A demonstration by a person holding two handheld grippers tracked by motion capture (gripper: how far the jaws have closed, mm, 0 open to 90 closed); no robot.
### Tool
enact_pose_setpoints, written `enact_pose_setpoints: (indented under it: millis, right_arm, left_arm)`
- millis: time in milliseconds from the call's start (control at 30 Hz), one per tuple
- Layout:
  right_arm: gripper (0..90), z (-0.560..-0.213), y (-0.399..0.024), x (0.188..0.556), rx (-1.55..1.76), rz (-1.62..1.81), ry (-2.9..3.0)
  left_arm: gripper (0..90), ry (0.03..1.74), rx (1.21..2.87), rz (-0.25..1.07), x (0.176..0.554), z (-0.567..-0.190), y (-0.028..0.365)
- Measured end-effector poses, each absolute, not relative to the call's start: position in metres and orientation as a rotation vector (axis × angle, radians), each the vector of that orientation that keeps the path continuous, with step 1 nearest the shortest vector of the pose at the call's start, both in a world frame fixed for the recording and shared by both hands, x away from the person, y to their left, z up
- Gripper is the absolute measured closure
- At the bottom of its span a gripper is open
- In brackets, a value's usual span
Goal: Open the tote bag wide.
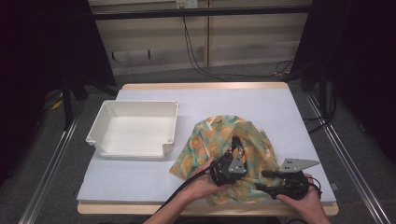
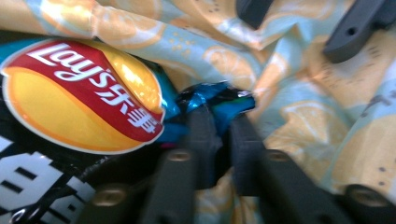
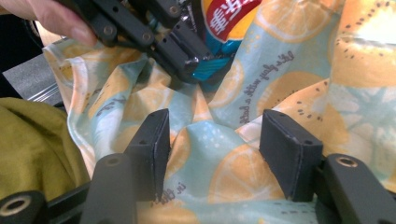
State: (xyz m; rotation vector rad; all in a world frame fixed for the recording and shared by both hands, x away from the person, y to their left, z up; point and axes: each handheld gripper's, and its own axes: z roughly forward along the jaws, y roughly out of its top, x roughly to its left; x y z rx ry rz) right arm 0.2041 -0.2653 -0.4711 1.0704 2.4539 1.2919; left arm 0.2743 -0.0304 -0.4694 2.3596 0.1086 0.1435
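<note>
A Lay's chips bag (image 2: 79, 93), red and yellow logo on blue foil, lies in the mouth of a lemon-print cloth bag (image 1: 219, 135) at the front right of the table. My left gripper (image 2: 223, 123) is shut on the chips bag's crinkled blue corner (image 2: 215, 95). In the right gripper view the left gripper (image 3: 187, 60) pinches that same corner of the chips bag (image 3: 229, 18). My right gripper (image 3: 215, 135) stands open just in front, low over the cloth bag (image 3: 243, 172). Printed fabric bulges between its jaws, and the pads do not press on it.
An empty white plastic bin (image 1: 140, 103) stands on the left half of the white table (image 1: 243, 102). Both forearms come in over the front edge. Olive cloth (image 3: 32, 144) shows at the left of the right gripper view. Black curtains flank the table.
</note>
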Motion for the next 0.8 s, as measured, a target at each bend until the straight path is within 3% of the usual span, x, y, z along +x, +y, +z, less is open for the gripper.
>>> enact_pose_setpoints:
  millis: [233, 500, 700, 800]
  right_arm:
    - [45.1, -0.458, -0.264, 0.212, 1.057, 1.319, 2.426]
    - [54.1, -0.434, -0.256, 0.239, 1.056, 1.371, 2.337]
    - [39.2, -0.431, -0.246, 0.265, 1.079, 1.364, 2.312]
    - [40.4, -0.432, -0.240, 0.274, 1.093, 1.323, 2.307]
  left_arm:
    - [88.5, 0.174, 2.264, 0.057, 0.279, -0.458, -0.017]
    - [88.6, 0.197, 2.174, 0.012, 0.279, -0.446, -0.006]
    - [88.5, 0.203, 2.138, -0.010, 0.278, -0.440, -0.003]
    - [88.5, 0.208, 2.113, -0.001, 0.279, -0.434, 0.001]
